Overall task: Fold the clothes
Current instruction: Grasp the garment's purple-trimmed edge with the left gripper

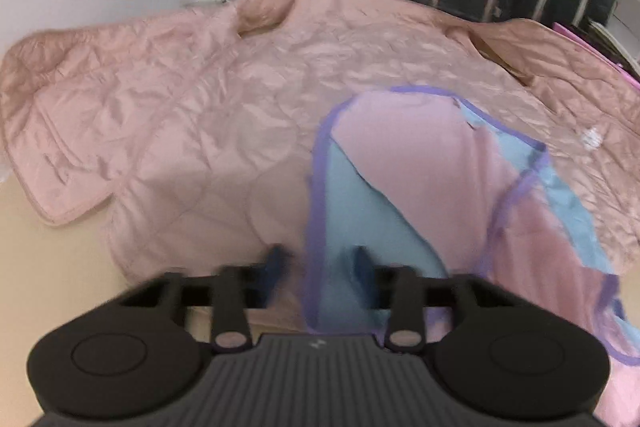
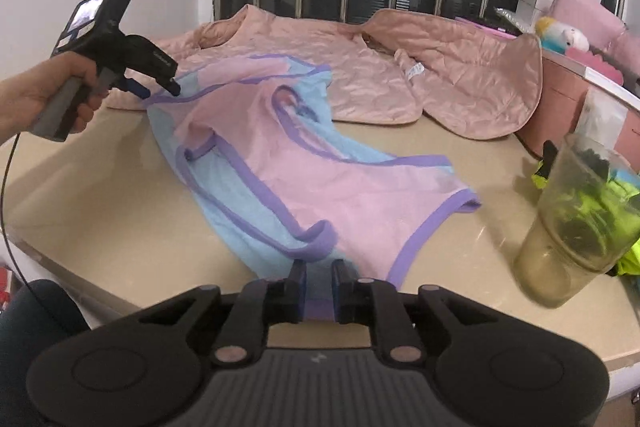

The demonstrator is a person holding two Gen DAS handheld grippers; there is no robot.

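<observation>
both grippers, left gripper (image 2: 160, 91) and right gripper (image 2: 319, 287), seemingly pinch the pink-blue garment (image 2: 320, 183).

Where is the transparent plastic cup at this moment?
In the right wrist view, the plastic cup stands on the beige table at the right side, right of the pink and blue garment and in front of the pink box.
</observation>
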